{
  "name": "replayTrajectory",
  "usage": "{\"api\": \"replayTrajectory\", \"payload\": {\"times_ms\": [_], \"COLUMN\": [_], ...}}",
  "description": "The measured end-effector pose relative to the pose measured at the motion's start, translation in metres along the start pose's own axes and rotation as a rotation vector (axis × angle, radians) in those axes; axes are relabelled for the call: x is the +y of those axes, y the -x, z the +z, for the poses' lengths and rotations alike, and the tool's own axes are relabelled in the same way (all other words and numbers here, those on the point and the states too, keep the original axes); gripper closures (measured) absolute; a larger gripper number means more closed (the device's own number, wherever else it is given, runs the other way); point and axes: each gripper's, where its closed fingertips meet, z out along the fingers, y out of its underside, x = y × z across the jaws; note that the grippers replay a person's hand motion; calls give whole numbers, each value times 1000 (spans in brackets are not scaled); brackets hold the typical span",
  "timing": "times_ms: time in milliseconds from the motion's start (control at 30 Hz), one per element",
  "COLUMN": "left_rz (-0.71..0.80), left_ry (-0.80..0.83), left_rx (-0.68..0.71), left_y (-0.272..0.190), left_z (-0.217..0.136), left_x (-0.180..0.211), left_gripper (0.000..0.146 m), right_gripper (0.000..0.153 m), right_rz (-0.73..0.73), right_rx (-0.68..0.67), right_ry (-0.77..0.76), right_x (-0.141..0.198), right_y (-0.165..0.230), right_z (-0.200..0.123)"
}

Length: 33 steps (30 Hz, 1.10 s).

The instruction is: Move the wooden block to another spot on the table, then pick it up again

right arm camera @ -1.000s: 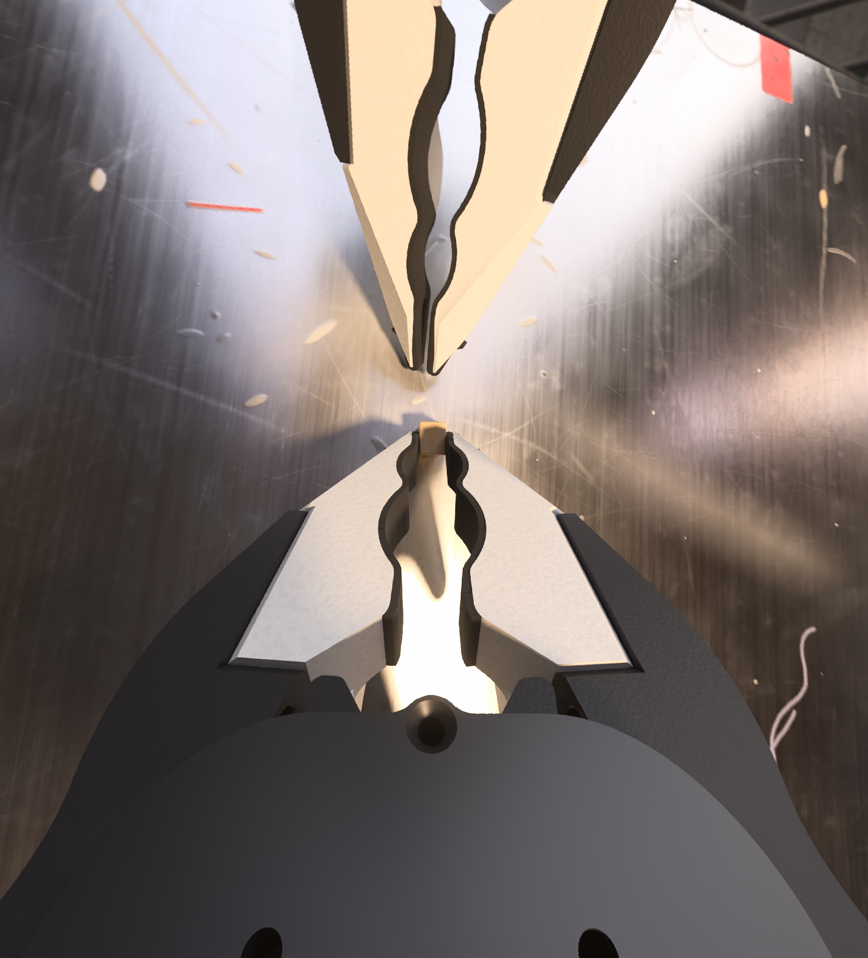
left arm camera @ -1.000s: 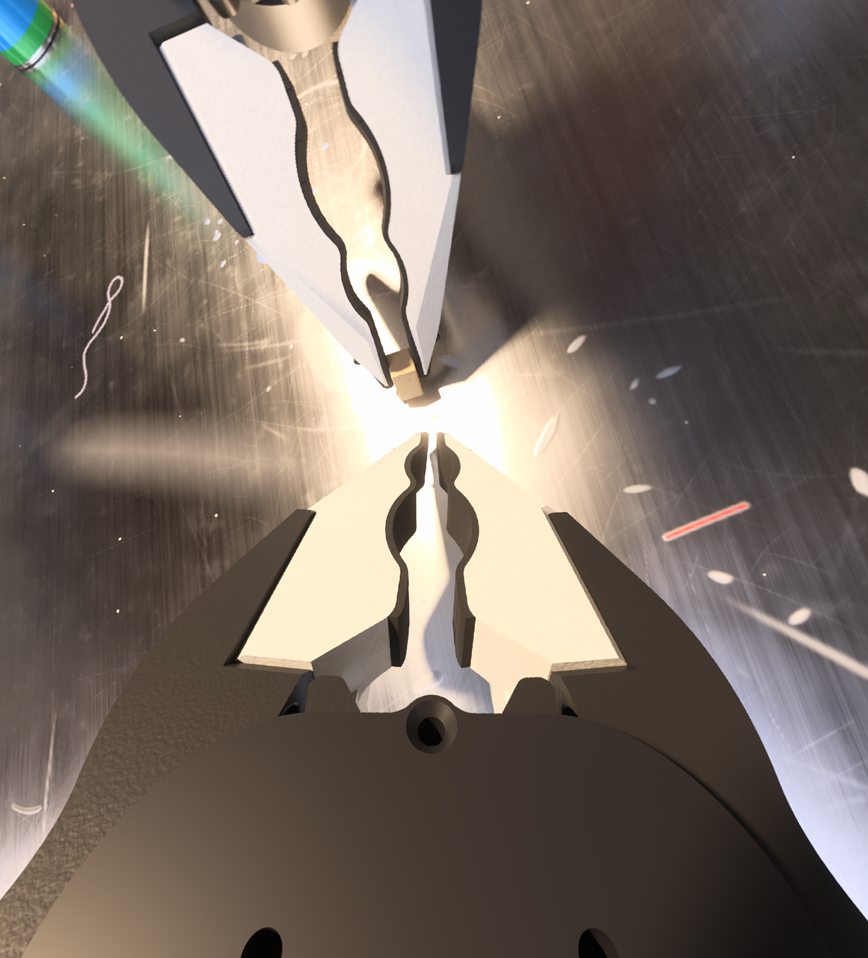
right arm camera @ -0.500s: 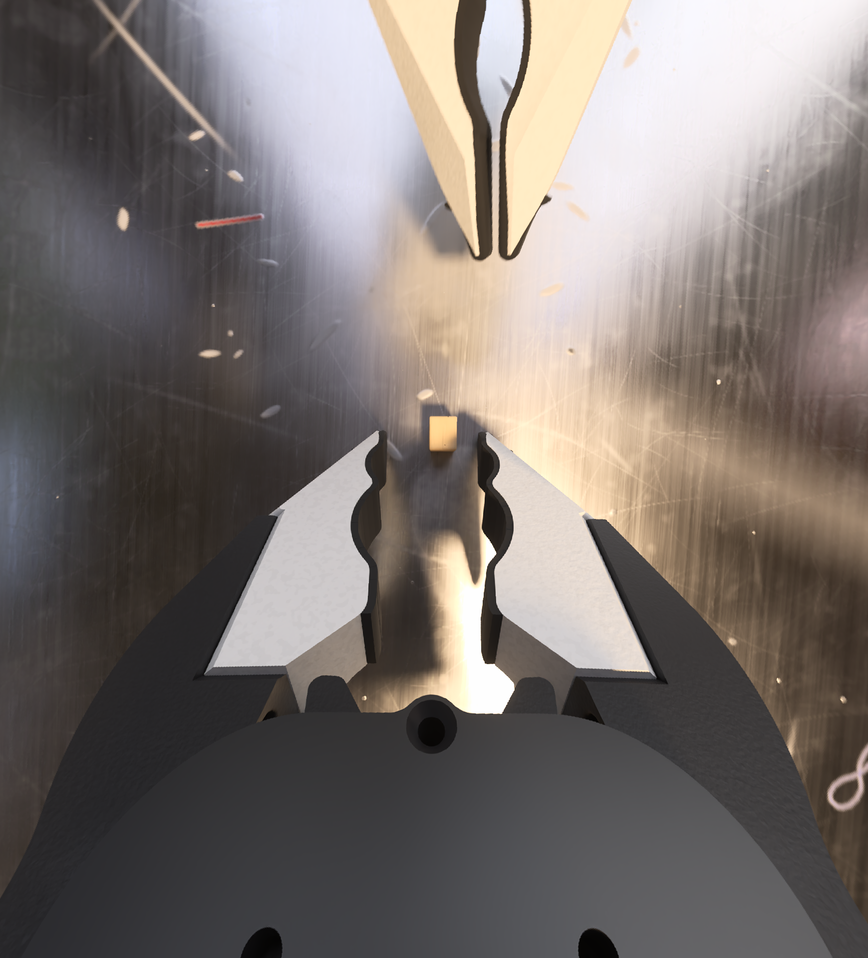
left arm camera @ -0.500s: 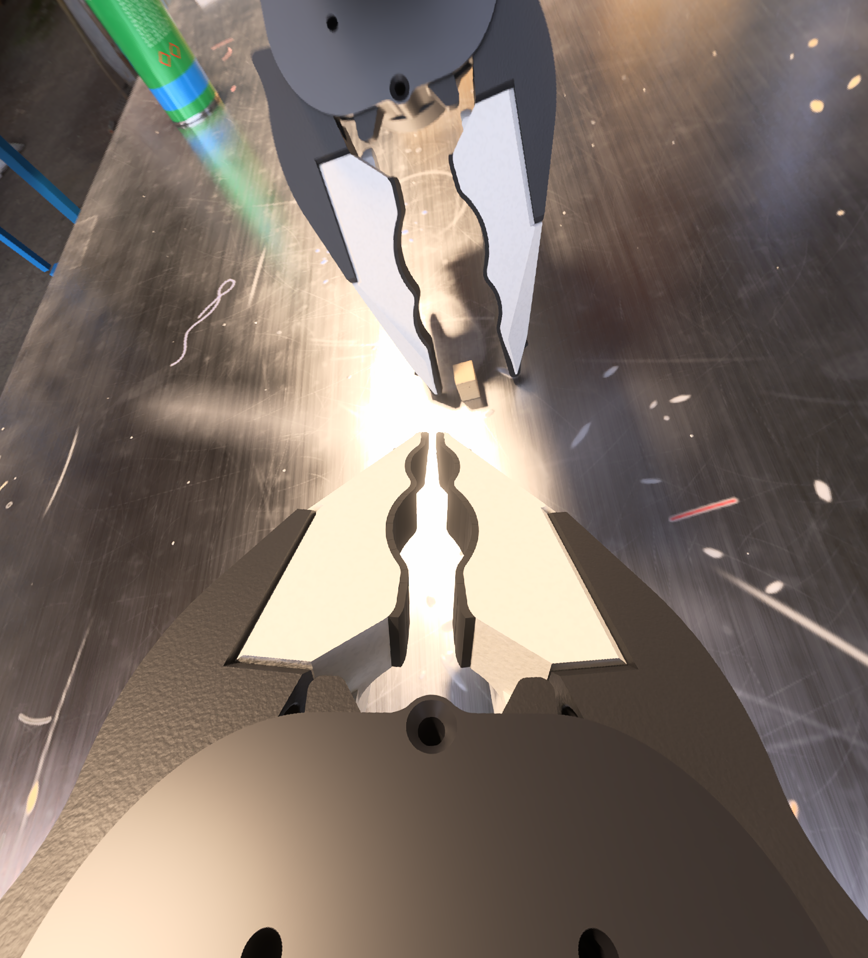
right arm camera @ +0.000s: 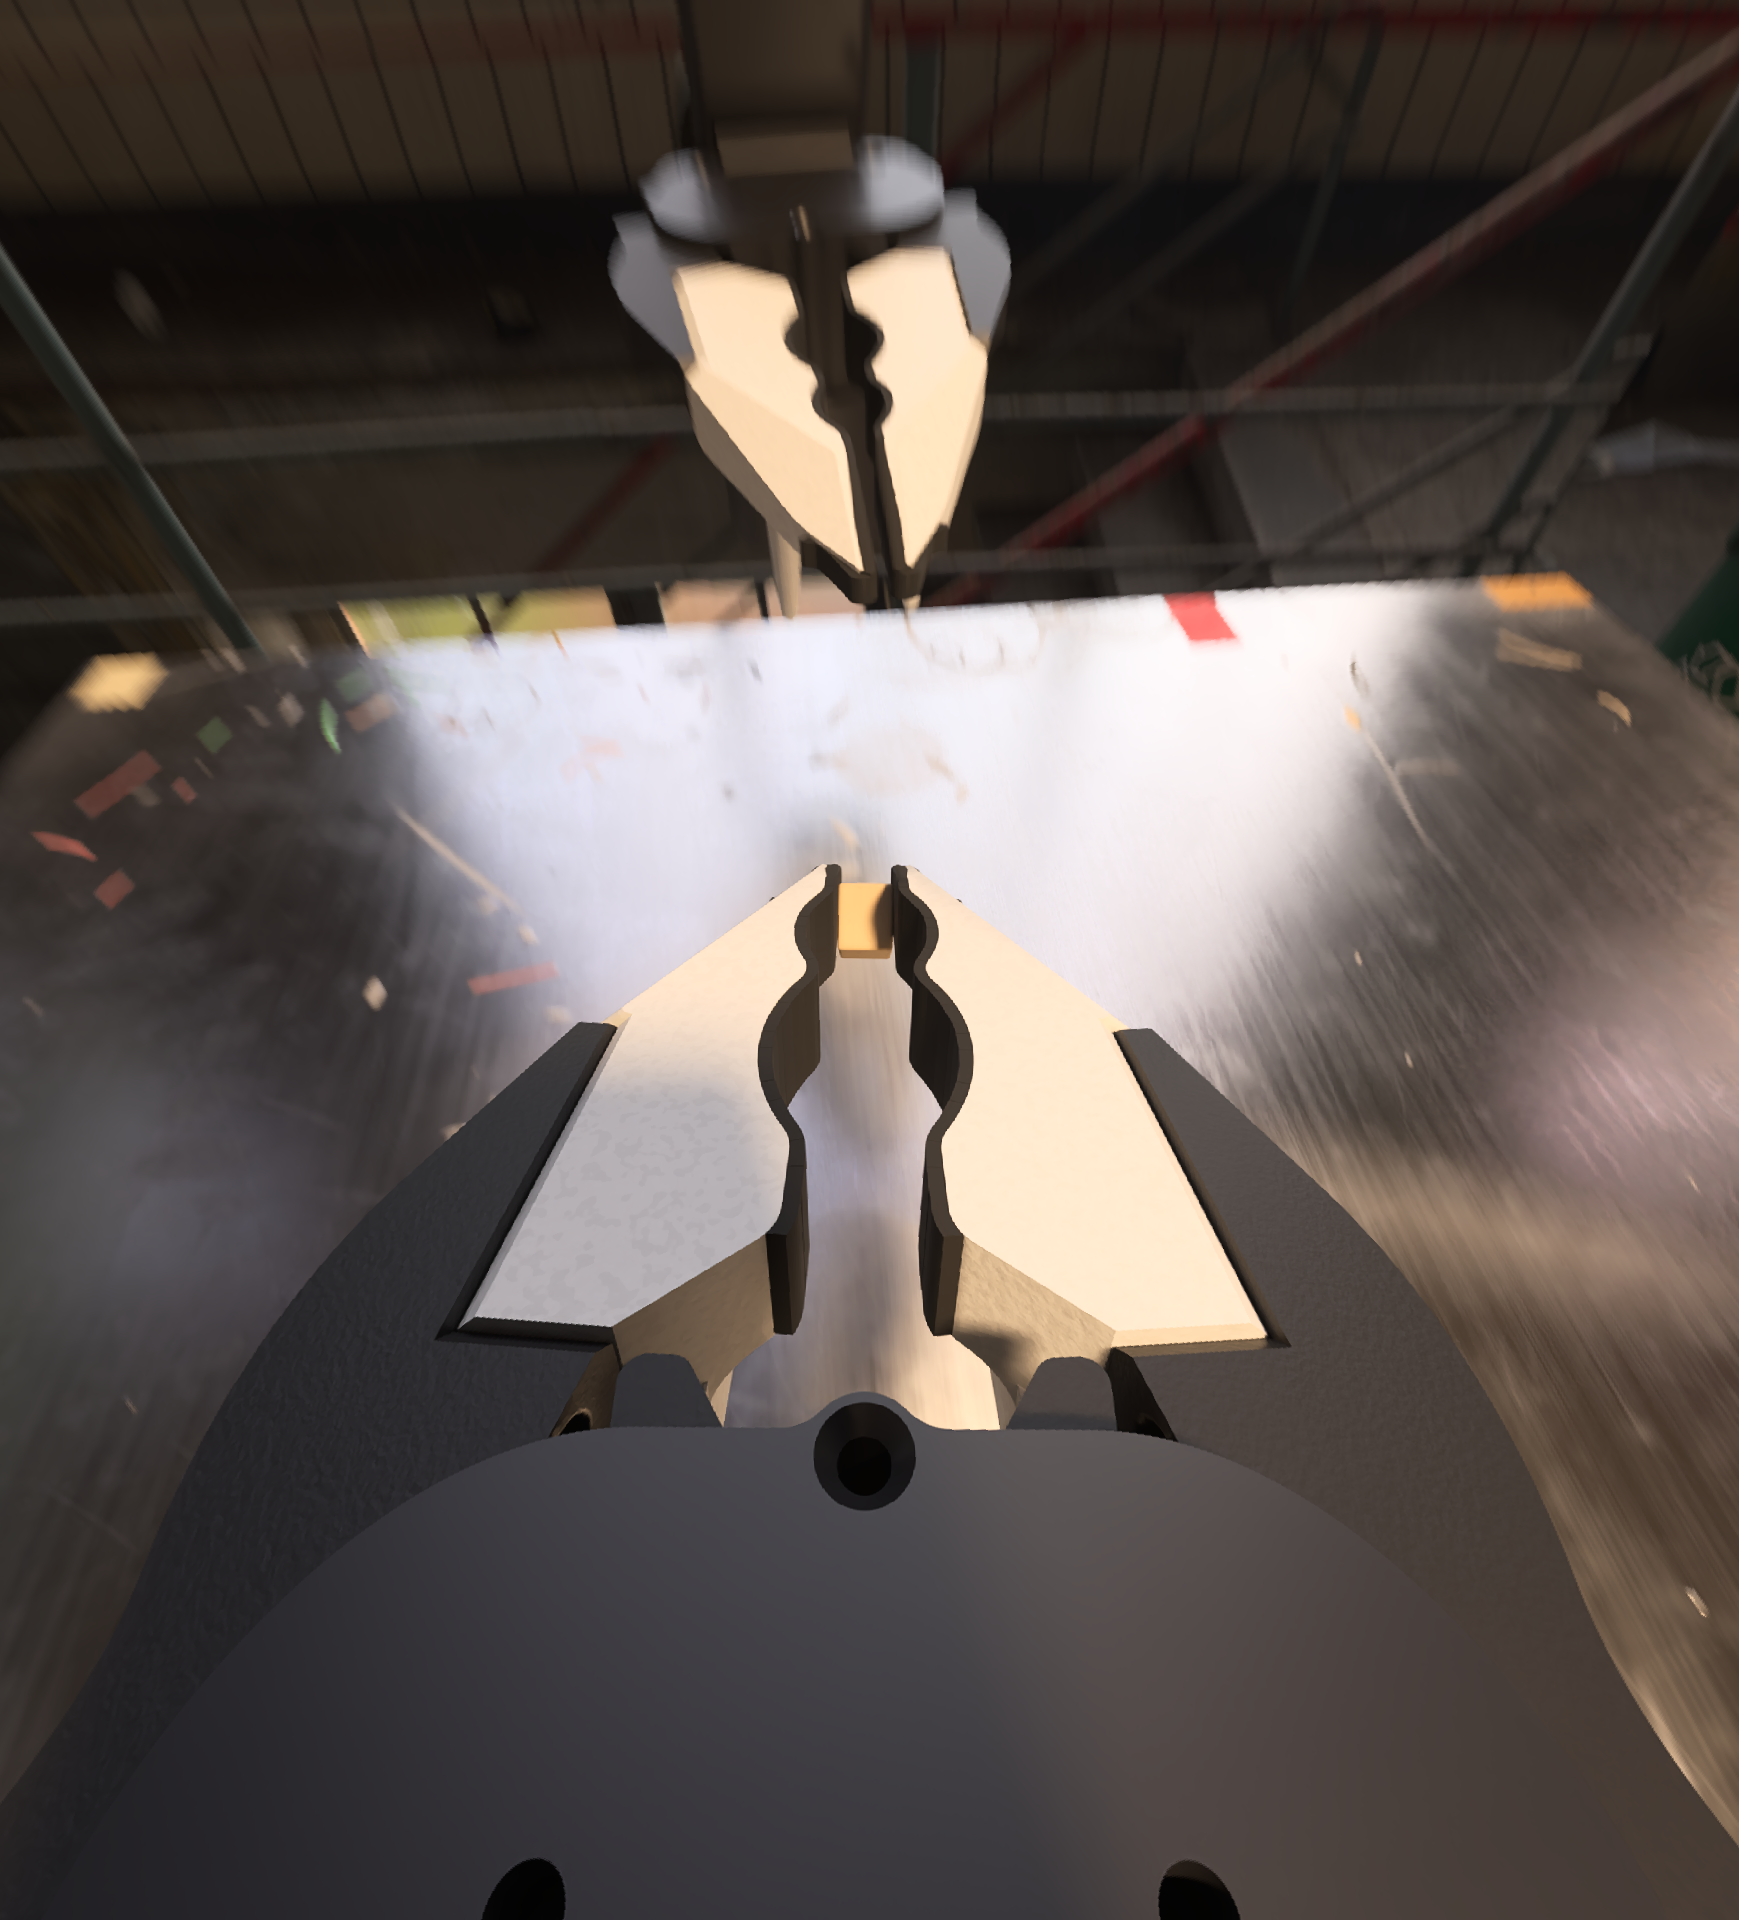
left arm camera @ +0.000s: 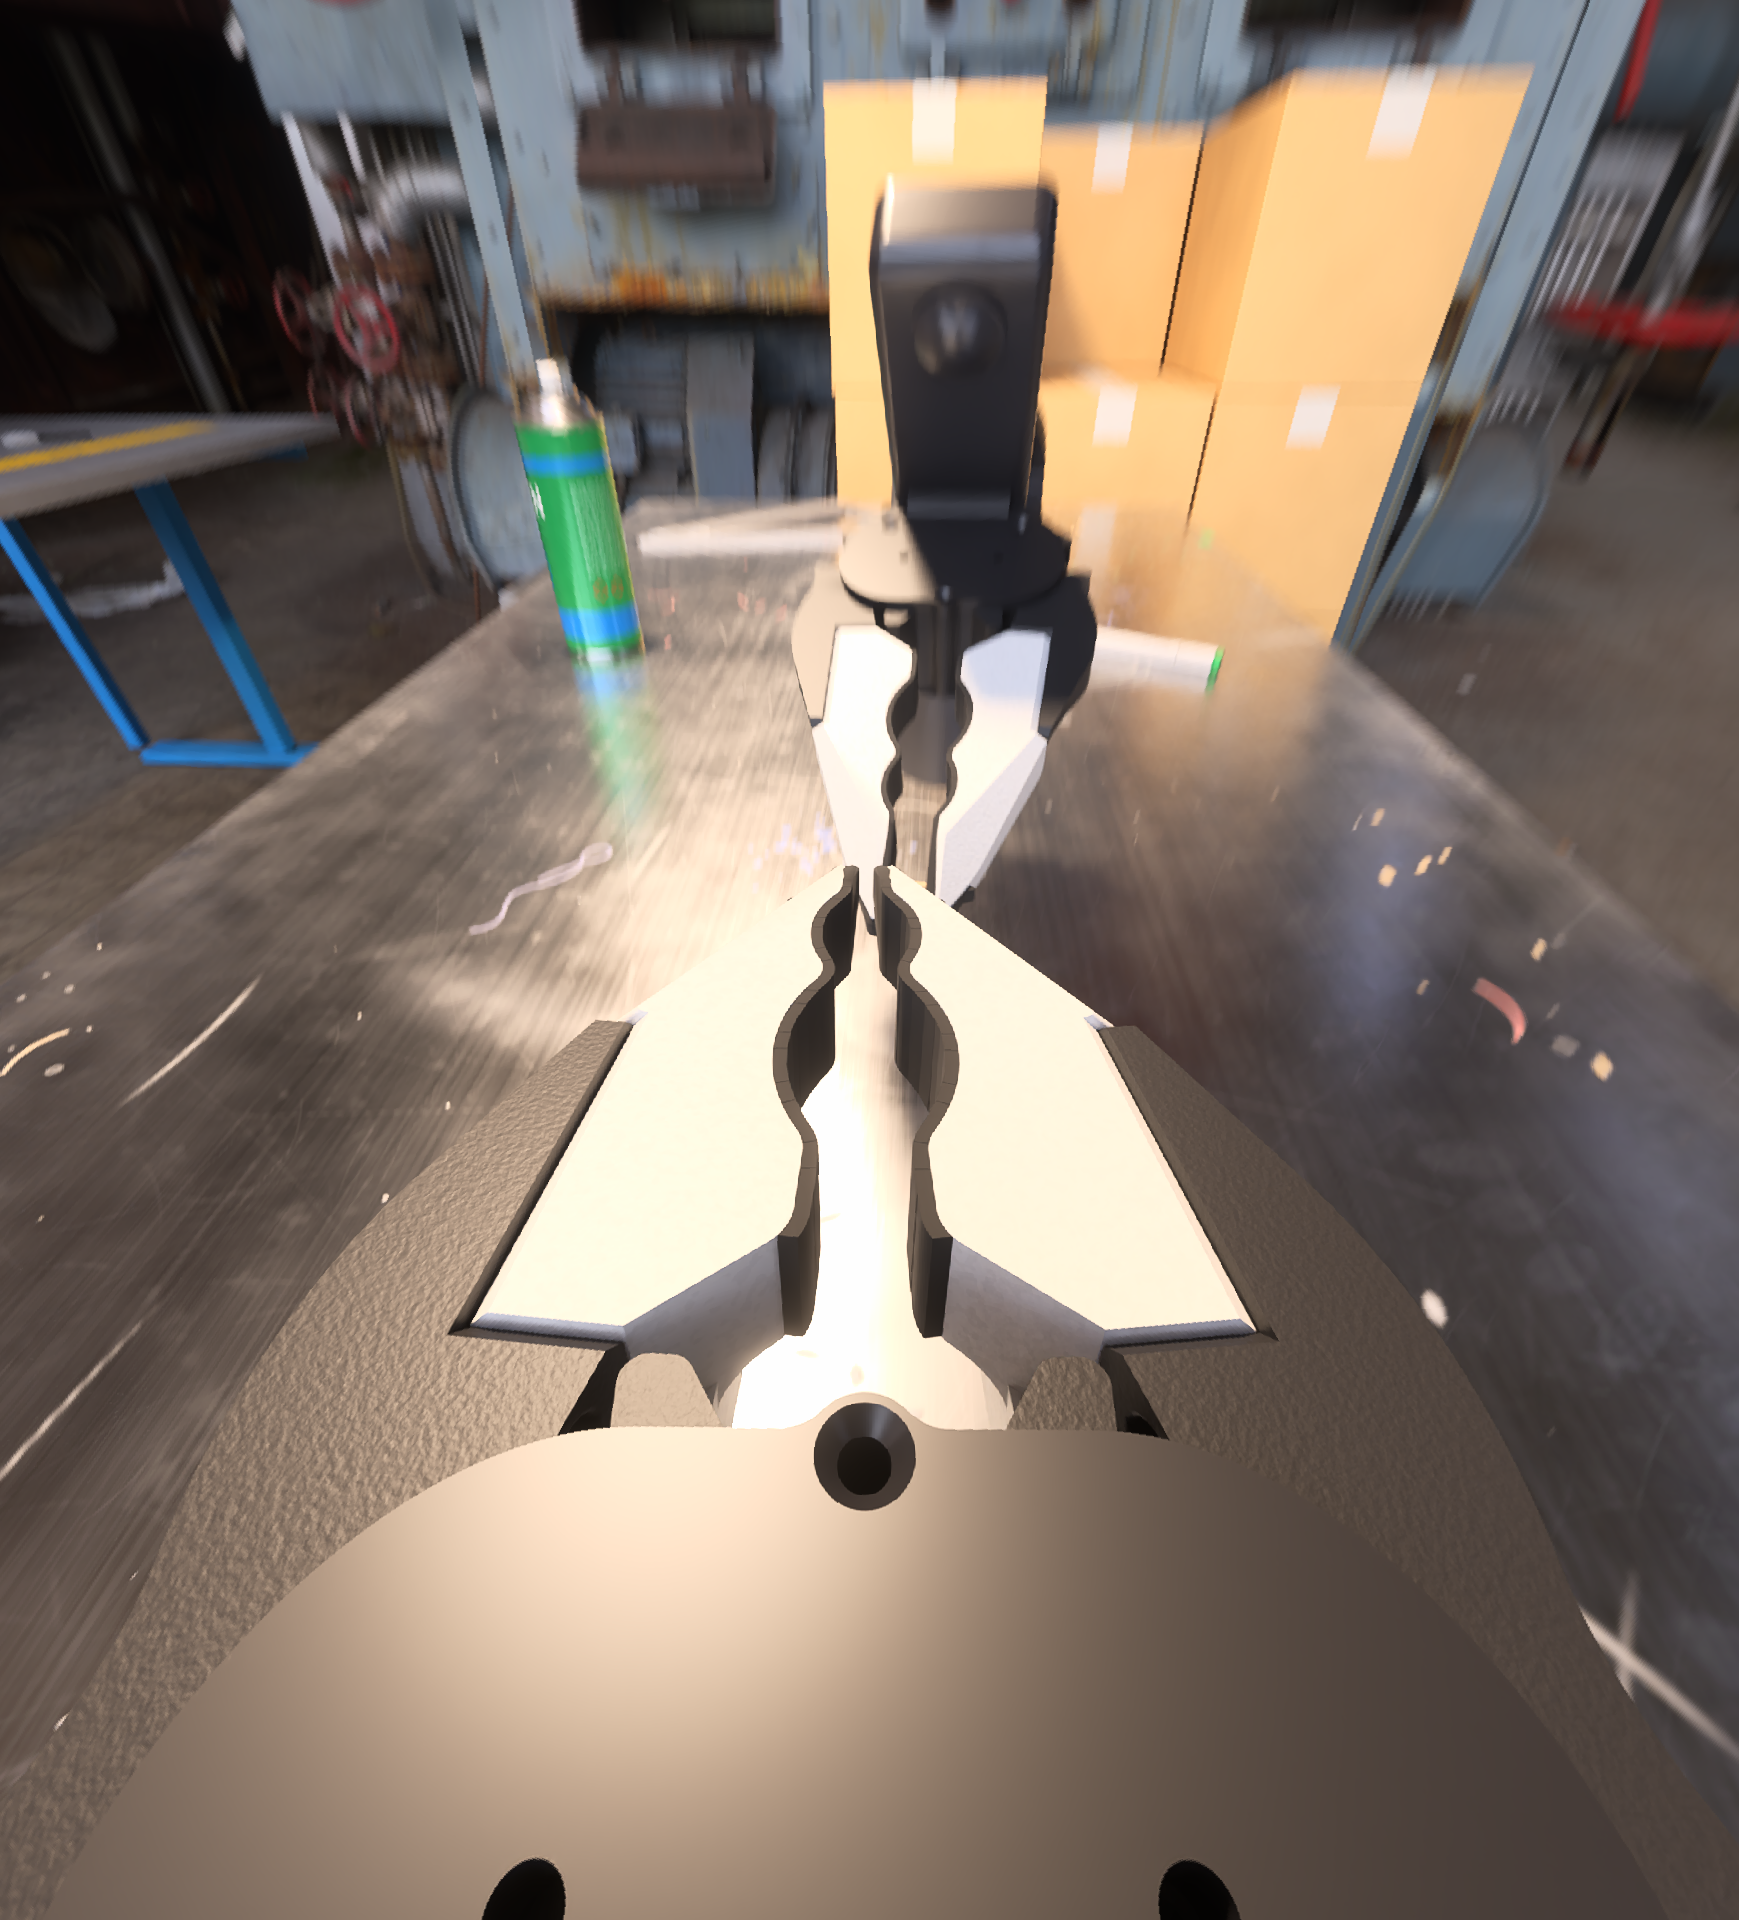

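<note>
The table (left arm camera: pixel 345 1039) is scratched, shiny metal w/ bright glare down the middle and small bits of coloured debris scattered over it. A green and blue spray can (left arm camera: pixel 579 520) stands upright near the table's far edge in the left wrist view; a white curl of string (left arm camera: pixel 543 883) lies on the metal nearer than the can. Behind the table: stacked cardboard boxes (left arm camera: pixel 1312 312), grey-blue machinery, a blue-framed bench off to the side. Background is blurred. In the right wrist view the table's far edge gives way to a dark hall w/ beams and a ribbed roof.

The wooden block (right arm camera: pixel 866 920), small and tan, sits between the tips of the right gripper (right arm camera: pixel 862 894); jaws narrow, both fingers touching its sides, so it's pinched. Can't tell if the block rests on the table or is just off it. In the left wrist view the block isn't visible.

The left gripper (left arm camera: pixel 866 891) has its jaws nearly together, nothing between them. It's raised above the table's far edge in the right wrist view, well apart from the block.
</note>
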Motion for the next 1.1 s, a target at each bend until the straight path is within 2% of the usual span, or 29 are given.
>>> {"api": "replayTrajectory", "payload": {"times_ms": [167, 300, 433, 533, 833, 1100], "left_rz": [-94, -114, -126, -116, -55, 32], "left_ry": [-190, -216, -214, -150, -6, 108], "left_rx": [81, 121, 178, 199, 153, 128], "left_y": [-4, -9, -20, -26, -21, -24], "left_z": [-14, -15, -12, -6, 3, 8], "left_x": [-30, -32, -33, -25, 1, 15], "left_gripper": [143, 143, 143, 144, 144, 144], "right_gripper": [143, 143, 143, 143, 143, 143], "right_rz": [109, 165, 129, 68, -60, -124], "right_rx": [-88, -170, -189, -123, 6, 20], "right_ry": [-314, -395, -353, -287, -156, -65], "right_x": [-46, -59, -51, -44, -27, -13], "right_y": [5, 11, 23, 21, 10, 13], "right_z": [-8, -14, -5, 3, -1, 1]}}
